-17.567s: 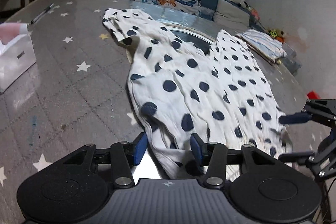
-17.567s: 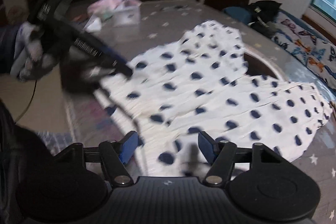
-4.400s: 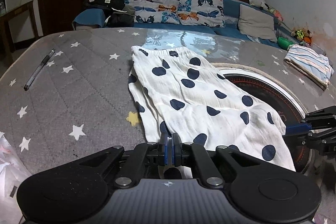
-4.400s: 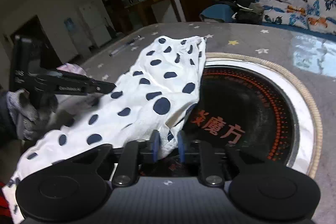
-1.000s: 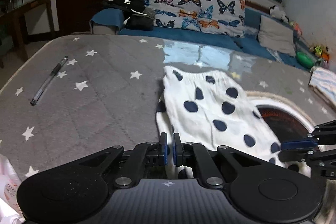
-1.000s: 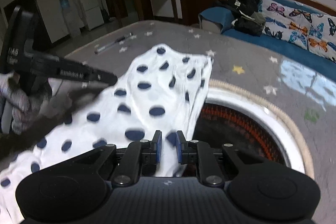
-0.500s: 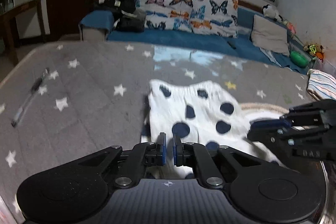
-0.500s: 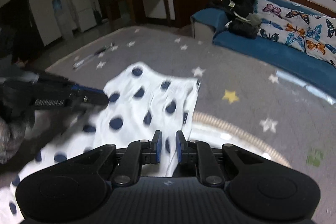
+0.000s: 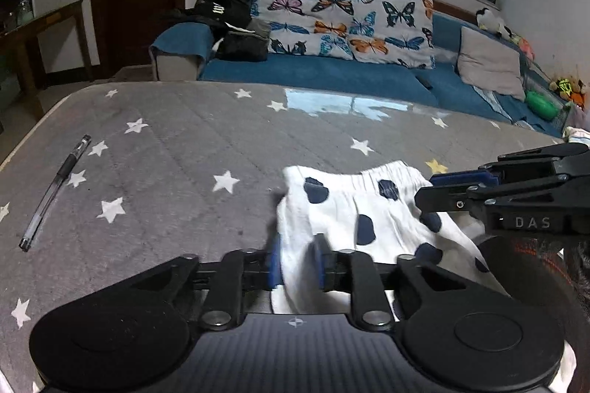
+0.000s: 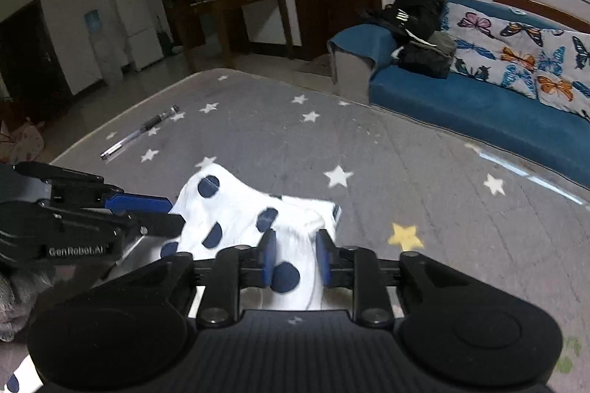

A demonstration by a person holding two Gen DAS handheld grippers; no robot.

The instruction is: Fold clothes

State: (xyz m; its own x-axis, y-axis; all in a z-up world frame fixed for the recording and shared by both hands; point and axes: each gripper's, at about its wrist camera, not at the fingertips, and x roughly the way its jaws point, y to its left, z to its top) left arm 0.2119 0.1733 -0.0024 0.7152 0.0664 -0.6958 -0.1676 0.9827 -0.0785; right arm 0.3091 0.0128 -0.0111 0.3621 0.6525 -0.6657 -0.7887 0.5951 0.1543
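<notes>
Claws (image 9: 297,262) (image 10: 293,260) parted, low over polka-dot garment (image 9: 354,208)

At the lower middle of the frame the right claw (image 10: 294,258) stands with its blue pads parted, white cloth with dark blue dots (image 10: 236,208) lying loose between them. At the left edge the left claw (image 10: 162,214) reaches in sideways, its tips against the near left border of the cloth, which spreads on the grey star-printed counter (image 10: 368,142). A pen (image 10: 140,132) lies on the counter at the upper left, and a blue sofa (image 10: 479,105) with butterfly cushions runs along the upper right.
</notes>
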